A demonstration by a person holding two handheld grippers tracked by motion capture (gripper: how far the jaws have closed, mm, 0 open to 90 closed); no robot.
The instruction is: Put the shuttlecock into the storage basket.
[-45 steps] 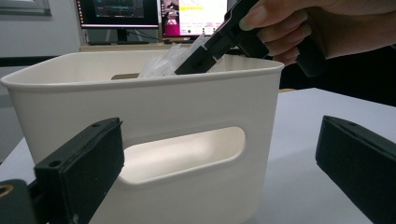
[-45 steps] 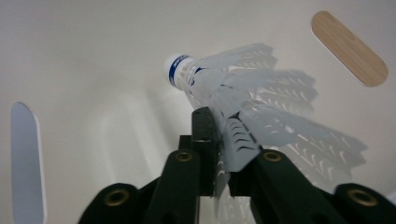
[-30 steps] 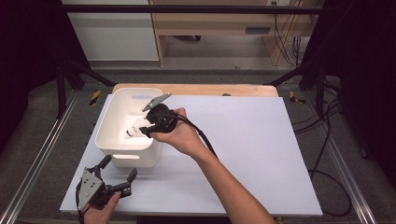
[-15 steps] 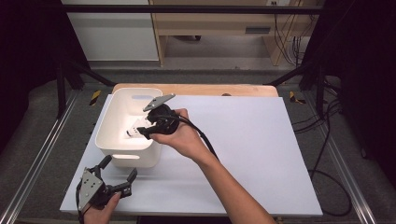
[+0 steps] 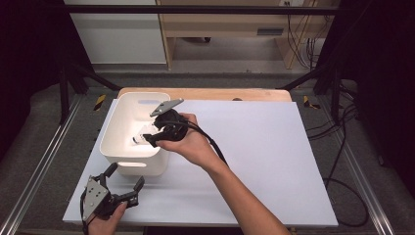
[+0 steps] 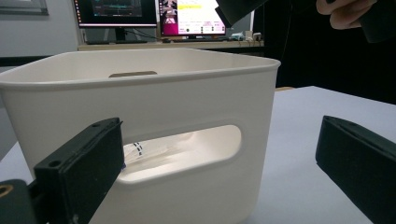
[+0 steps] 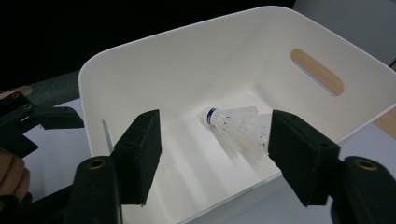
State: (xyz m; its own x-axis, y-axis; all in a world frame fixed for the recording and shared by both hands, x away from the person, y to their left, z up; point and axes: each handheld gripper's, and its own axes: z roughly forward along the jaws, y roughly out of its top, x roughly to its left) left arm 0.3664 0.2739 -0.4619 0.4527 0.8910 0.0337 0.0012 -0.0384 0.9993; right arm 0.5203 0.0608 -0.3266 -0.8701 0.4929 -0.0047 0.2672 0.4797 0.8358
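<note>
Shuttlecock (image 7: 236, 123) lies on its side on the floor of the white bin (image 5: 122, 115) at the worktop's (image 5: 274, 147) left. Right gripper (image 7: 215, 144) hovers over it, released, its jaws having just been opening. Left gripper (image 5: 125, 182) rests open near the bin's near wall.

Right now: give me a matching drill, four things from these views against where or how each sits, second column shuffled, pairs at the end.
Things:
1. shuttlecock
2. white bin
3. left gripper
4. right gripper

Places or states:
A. jaws open above the bin's inside, nothing between the pads
B. lying on its side on the bin's floor
C. jaws open, low on the table at the near edge, facing the bin's handle slot
D. standing on the table's left part

Pairs: 1-B, 2-D, 3-C, 4-A
</note>
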